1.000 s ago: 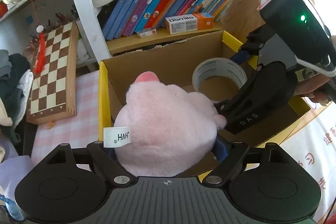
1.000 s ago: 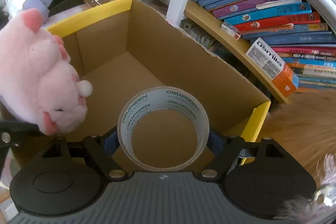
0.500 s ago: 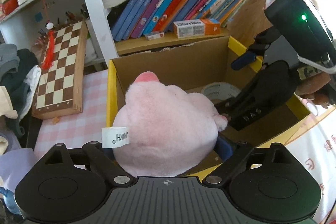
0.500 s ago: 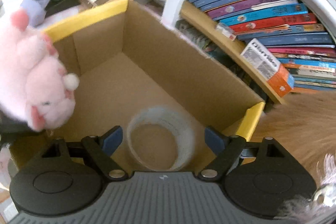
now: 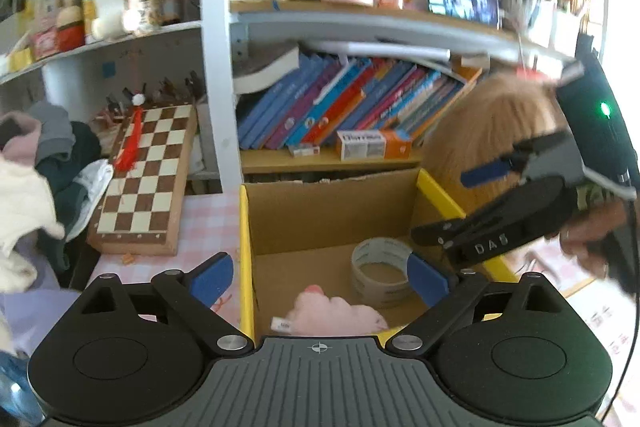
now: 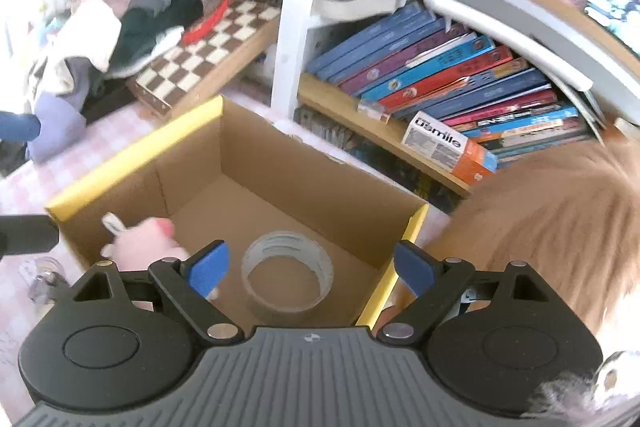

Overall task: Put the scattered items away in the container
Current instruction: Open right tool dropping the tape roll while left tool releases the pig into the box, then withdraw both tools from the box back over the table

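Observation:
A cardboard box with yellow rims [image 5: 320,211] [image 6: 256,163] stands on the table. A pink plush toy [image 5: 336,315] [image 6: 144,243] lies on its floor at the near left. A roll of clear tape [image 5: 380,271] [image 6: 288,271] lies flat beside it. My left gripper [image 5: 318,279] is open and empty above the box's near edge. My right gripper [image 6: 312,267] is open and empty above the tape; it also shows in the left wrist view [image 5: 480,239] over the box's right wall.
A wooden chessboard [image 5: 148,179] [image 6: 212,51] leans left of the box on a pink checked cloth [image 5: 208,219]. A clothes pile [image 5: 40,167] lies at far left. Behind stands a bookshelf with books [image 5: 340,107] [image 6: 440,67] and an orange-white carton [image 5: 372,145]. A brown furry thing [image 6: 552,219] sits right.
My left gripper has opened and let the pink plush drop into the box. My right gripper had let go of the tape, which now lies on the box floor. Both grippers have risen.

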